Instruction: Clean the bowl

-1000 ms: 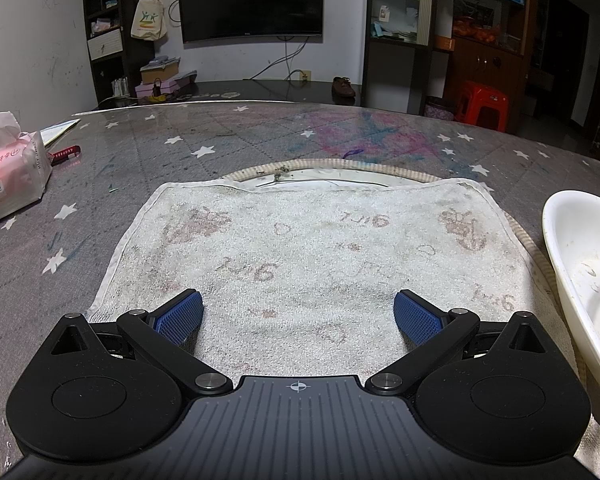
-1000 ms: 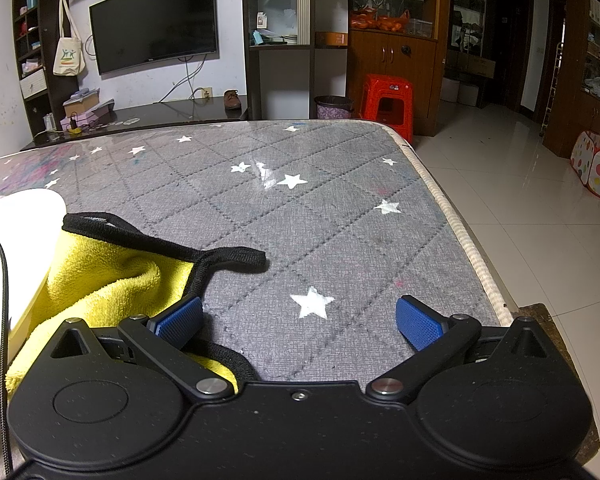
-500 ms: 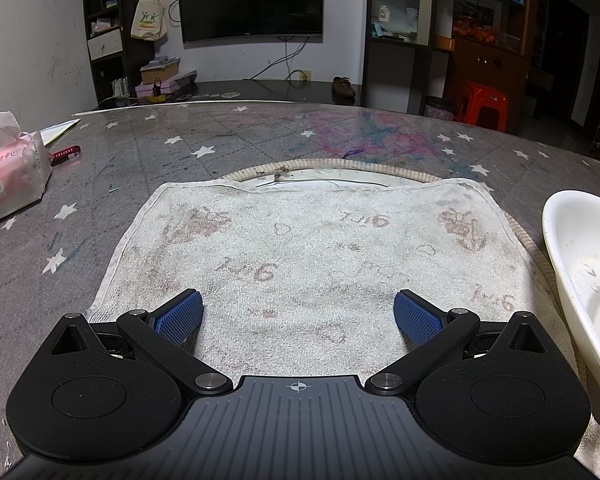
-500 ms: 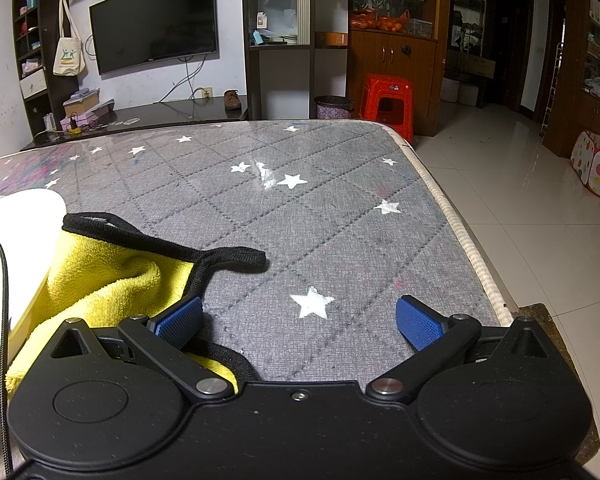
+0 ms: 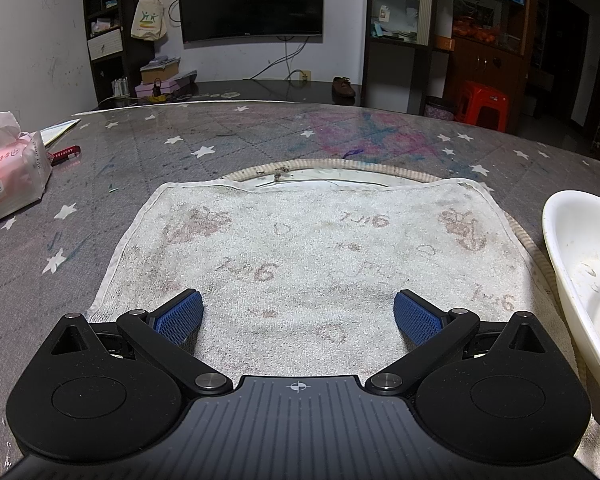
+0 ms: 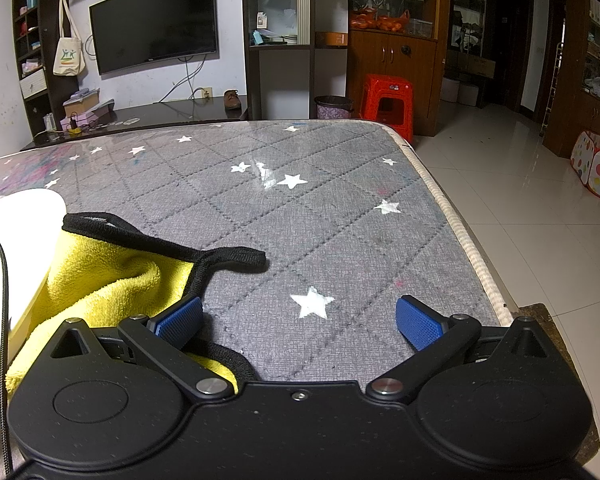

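near the table's [image 6: 340, 208] right edge, both grippers, left gripper [image 5: 298, 314] and right gripper [image 6: 299, 320], sit spread and empty. cleaning's not started; next, the right one probably grabs the yellow cloth [image 6: 100, 284] beside the dirty bowl [image 5: 580, 272].

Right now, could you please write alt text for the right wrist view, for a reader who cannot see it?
The open right gripper hovers low over a grey quilted table cover with white stars, holding nothing. A yellow cloth with black edging lies crumpled by its left finger, against a white bowl at the left edge. Behind are a wall television and a red stool.
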`<state>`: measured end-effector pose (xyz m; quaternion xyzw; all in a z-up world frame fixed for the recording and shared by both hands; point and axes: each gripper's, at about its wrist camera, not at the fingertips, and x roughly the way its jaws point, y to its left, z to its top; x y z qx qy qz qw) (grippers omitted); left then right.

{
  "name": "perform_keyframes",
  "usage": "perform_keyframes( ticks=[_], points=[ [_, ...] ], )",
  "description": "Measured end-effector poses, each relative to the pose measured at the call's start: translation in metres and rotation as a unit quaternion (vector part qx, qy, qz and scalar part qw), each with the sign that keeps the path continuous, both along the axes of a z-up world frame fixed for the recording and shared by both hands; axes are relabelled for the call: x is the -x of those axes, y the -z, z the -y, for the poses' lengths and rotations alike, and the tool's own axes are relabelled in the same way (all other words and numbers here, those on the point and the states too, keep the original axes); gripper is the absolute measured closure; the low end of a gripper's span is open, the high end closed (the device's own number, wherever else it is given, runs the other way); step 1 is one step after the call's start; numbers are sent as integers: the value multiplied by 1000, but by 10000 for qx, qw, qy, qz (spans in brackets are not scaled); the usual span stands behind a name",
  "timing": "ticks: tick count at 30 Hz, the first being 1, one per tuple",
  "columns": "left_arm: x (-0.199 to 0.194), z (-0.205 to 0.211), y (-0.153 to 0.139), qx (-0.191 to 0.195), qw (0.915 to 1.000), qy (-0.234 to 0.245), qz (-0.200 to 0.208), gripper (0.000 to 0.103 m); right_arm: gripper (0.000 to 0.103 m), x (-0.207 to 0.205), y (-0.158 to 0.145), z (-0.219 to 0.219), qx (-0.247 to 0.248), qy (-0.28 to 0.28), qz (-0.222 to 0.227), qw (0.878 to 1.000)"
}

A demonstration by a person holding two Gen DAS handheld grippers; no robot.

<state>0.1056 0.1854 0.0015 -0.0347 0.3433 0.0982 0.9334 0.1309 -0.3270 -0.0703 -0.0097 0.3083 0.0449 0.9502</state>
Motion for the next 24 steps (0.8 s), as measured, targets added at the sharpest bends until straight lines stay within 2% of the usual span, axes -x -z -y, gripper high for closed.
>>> perform_keyframes(
  ticks=[24],
  points=[
    [1, 0, 1, 0, 10000, 0, 0, 0, 0, 0, 0, 0, 0, -1, 1, 10000]
  ],
)
